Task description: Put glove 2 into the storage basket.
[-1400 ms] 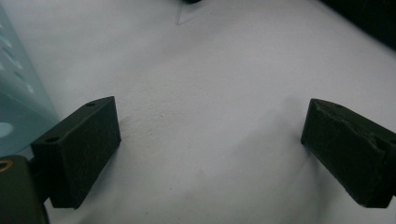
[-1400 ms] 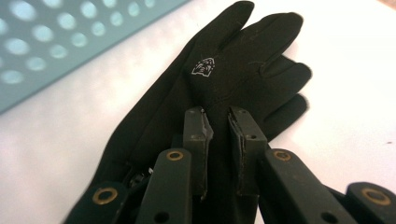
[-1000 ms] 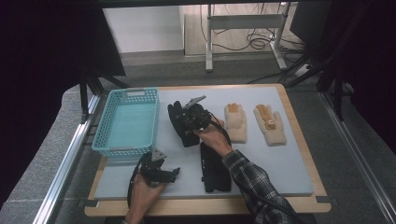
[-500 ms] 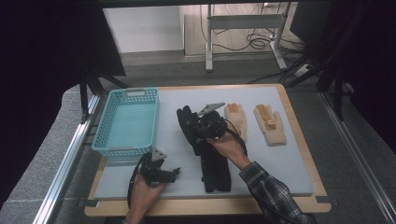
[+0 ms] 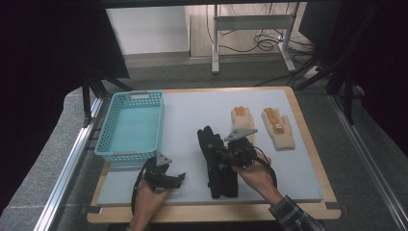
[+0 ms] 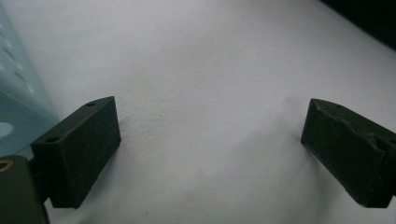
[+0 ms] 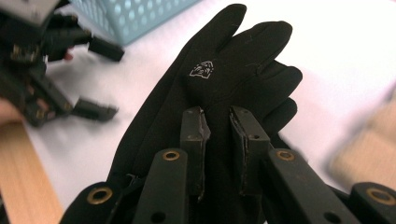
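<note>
My right gripper (image 5: 223, 155) is shut on a black glove (image 5: 208, 144), pinching a fold of its back. In the right gripper view the jaws (image 7: 219, 140) stand close together on the black glove (image 7: 224, 79), whose fingers point away and which bears a small white logo. Below it, a second black glove (image 5: 223, 180) lies on the white mat (image 5: 187, 115). My left gripper (image 5: 167, 179) rests open near the mat's front left; its wide-apart jaws (image 6: 212, 149) hold nothing.
A teal basket (image 5: 130, 126) stands at the left, its corner (image 6: 16, 93) close to my left gripper. Two tan gloves (image 5: 243, 122) (image 5: 278, 127) lie at the back right. A wooden board edge (image 5: 312, 139) frames the mat.
My right gripper has carried the black glove from beside the basket to the right and toward the person, over the second black glove. The left gripper has stayed put.
</note>
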The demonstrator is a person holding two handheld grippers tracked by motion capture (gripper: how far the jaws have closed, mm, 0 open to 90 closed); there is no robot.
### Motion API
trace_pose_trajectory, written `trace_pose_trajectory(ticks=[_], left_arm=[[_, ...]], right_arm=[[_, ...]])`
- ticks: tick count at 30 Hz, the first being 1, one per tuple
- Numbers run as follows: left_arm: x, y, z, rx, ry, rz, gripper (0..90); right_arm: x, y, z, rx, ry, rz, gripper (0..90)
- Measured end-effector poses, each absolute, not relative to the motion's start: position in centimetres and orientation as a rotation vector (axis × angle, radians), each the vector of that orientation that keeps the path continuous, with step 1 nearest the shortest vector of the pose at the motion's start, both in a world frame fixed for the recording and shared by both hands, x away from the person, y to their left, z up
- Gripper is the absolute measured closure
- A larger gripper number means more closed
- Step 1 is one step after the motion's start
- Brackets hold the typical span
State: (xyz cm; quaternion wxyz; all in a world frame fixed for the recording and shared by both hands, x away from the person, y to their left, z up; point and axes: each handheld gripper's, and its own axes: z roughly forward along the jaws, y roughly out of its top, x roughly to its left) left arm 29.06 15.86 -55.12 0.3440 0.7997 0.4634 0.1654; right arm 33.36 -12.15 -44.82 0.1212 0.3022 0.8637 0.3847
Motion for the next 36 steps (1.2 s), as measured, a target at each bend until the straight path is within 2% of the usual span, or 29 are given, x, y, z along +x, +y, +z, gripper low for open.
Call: trace_pose_trajectory(ticks=[7, 10, 11, 12, 13, 16, 18, 19, 22, 26, 27, 31, 32, 34, 36], left_arm=[[29.1, 15.9, -55.1, 2.077, 1.205, 0.429, 4.9], [29.1, 15.9, -55.1, 2.081, 1.203, 0.43, 4.9], [29.1, 15.9, -55.1, 2.082, 1.202, 0.43, 4.9], [29.1, 15.9, -55.1, 2.082, 1.203, 0.43, 4.9], [29.0, 15.8, -55.1, 2.076, 1.205, 0.43, 4.9], [29.1, 15.9, -55.1, 2.077, 1.205, 0.429, 4.8], [29.1, 15.9, -55.1, 2.078, 1.205, 0.43, 4.8], [29.1, 15.8, -55.1, 2.076, 1.205, 0.429, 4.8], [29.1, 15.9, -55.1, 2.077, 1.205, 0.43, 4.8], [29.1, 15.9, -55.1, 2.077, 1.205, 0.429, 4.8], [29.1, 15.9, -55.1, 2.078, 1.204, 0.43, 4.9], [29.1, 15.8, -55.1, 2.078, 1.205, 0.43, 4.9], [29.1, 15.8, -55.1, 2.078, 1.205, 0.43, 4.8], [29.1, 15.8, -55.1, 2.078, 1.205, 0.43, 4.9], [29.1, 15.8, -55.1, 2.078, 1.205, 0.43, 4.9]], right_arm=[[32.0, -13.1, -47.9, 0.945, 2.541, 1.091, 74.5], [31.6, -13.3, -49.5, 0.95, 2.569, 1.081, 69.4], [31.5, -13.3, -49.7, 0.937, 2.581, 1.084, 64.0], [31.4, -13.4, -49.6, 0.906, 2.595, 1.078, 51.9], [31.5, -13.5, -49.3, 0.893, 2.592, 1.072, 48.5], [31.8, -14.0, -48.5, 0.873, 2.576, 1.087, 46.1], [32.4, -14.3, -48.0, 0.854, 2.577, 1.096, 48.9], [33.1, -14.2, -47.9, 0.809, 2.599, 1.094, 54.4], [33.8, -13.4, -48.1, 0.753, 2.643, 1.101, 55.0], [33.8, -11.8, -48.9, 0.67, 2.708, 1.067, 51.1], [33.6, -10.7, -50.0, 0.612, 2.712, 0.931, 52.5], [33.6, -10.6, -51.1, 0.64, 2.711, 0.895, 69.1], [33.6, -10.6, -51.1, 0.64, 2.711, 0.895, 69.1], [33.5, -10.7, -50.9, 0.673, 2.706, 0.914, 79.7], [33.4, -10.6, -50.9, 0.677, 2.698, 0.915, 80.3]])
